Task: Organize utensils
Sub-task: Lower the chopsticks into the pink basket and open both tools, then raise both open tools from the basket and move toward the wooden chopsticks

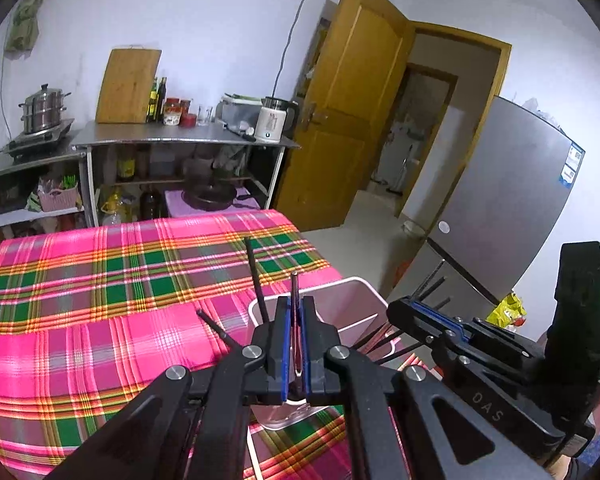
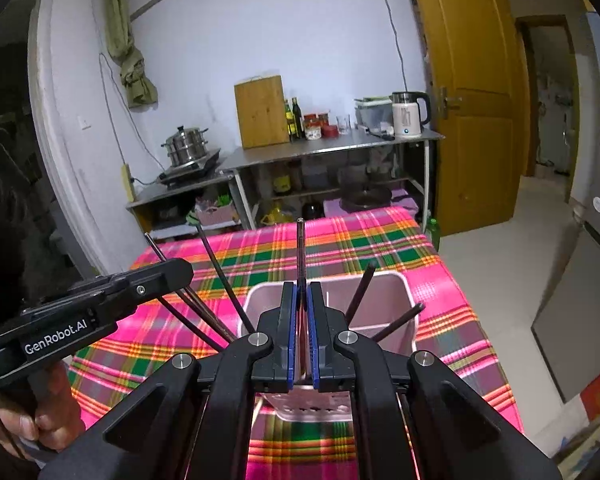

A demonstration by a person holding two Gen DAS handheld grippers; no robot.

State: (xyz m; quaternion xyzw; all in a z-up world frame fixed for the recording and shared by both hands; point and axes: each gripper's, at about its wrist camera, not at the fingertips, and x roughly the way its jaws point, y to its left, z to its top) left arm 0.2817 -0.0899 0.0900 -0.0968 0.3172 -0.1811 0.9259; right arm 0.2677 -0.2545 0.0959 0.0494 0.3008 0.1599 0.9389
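Both hand-held grippers pinching a chopstick over the utensil holder

Left hand-held gripper (image 1: 296, 322): jaws pressed together on a dark chopstick (image 1: 294, 292) that sticks up past the tips. Right hand-held gripper (image 2: 302, 304): same, clamped on its own chopstick (image 2: 301, 248). The white utensil holder (image 2: 404, 300) sits on the plaid-covered worktop (image 2: 380, 248), directly under and just beyond both sets of tips. More chopsticks (image 2: 220, 276) lean out of it left and right.
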